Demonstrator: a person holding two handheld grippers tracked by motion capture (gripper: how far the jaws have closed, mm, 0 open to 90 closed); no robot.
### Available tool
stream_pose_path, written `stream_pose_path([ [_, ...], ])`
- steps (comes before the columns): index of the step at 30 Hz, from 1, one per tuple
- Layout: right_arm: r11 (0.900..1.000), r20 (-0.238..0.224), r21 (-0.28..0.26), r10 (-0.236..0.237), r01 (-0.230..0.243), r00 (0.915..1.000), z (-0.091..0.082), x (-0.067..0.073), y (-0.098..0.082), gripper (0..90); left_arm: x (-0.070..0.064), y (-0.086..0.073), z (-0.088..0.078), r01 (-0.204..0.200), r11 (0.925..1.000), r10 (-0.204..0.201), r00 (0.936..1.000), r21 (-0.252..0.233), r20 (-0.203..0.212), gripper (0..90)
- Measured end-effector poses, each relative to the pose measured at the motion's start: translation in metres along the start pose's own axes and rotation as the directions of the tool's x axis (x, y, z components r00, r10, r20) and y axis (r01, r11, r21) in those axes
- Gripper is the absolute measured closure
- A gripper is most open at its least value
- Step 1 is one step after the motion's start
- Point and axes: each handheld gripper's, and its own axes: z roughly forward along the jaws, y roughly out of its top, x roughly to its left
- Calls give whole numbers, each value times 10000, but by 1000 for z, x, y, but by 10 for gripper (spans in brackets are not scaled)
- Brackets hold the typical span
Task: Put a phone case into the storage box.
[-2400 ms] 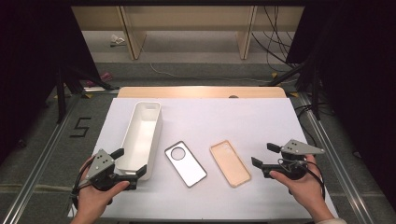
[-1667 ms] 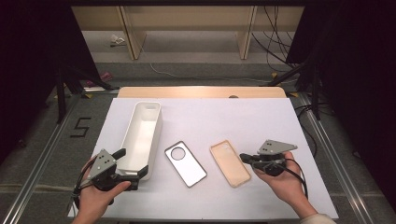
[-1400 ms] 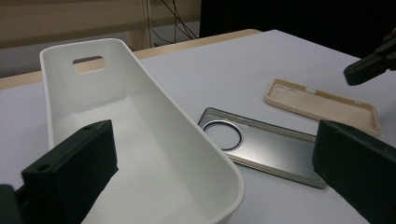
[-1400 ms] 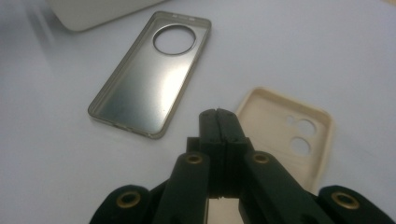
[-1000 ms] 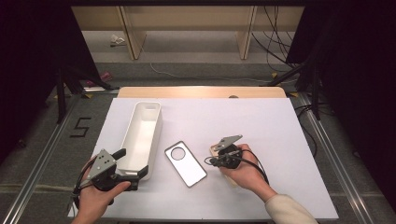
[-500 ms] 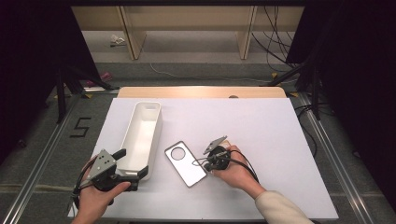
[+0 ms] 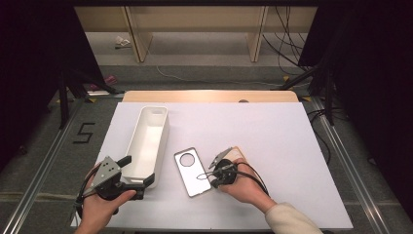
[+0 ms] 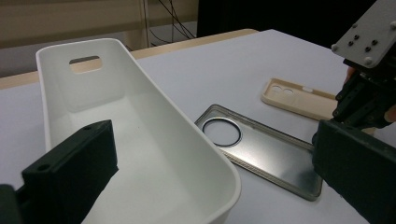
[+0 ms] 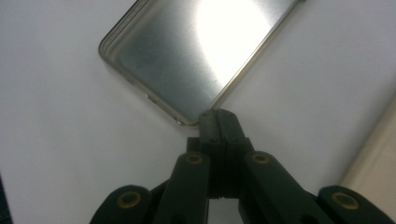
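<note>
Two grippers, two phone cases and one white bin share the white table [image 7: 292, 146].

Nearest the person, the left gripper [image 7: 139, 176] sits at the table's near left corner, its jaws standing wide — in the left gripper view they straddle the near end of the white bin [image 8: 140, 130], one jaw over the inside and one outside its wall, with no pad pressing on it.

The right gripper [image 9: 218, 119] is lower centre in the high view, beside the clear phone case [image 7: 192, 171]. Its jaws are closed tight together with nothing between them, and in the right gripper view their joined tip meets the case's long edge close to a corner. The case lies flat, hollow side up, its round camera opening toward the far end.

Just behind the right hand [image 7: 246, 183], the beige phone case [image 8: 299, 97] lies flat too, hollow side up, partly covered by the hand and gripper in the high view. It is near the clear case but apart from it.

The white bin runs lengthwise away from the person, left of the clear case and not touching it — a slot handle is cut in its far wall. It holds nothing.

Farther off, a wooden strip [image 7: 209, 96] borders the table's far edge. Beyond it, cables [image 7: 287, 29] trail on the floor, and a marking "5" [image 7: 84, 132] shows on the floor at left.
</note>
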Motion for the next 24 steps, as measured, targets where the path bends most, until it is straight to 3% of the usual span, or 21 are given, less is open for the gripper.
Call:
stream_pose_path([
  [8, 9989, -383, 195, -429, 436, 9983, 4, 17, 4, 900, 0, 0, 0, 4, 10000, -4, 10000, -11, 19, 0],
  [24, 9974, -738, 107, -708, 718, 9948, 9, 27, 8, 900, -1, 0, 1, -20, 10000, 20, 10000, -8, 68, 0],
])
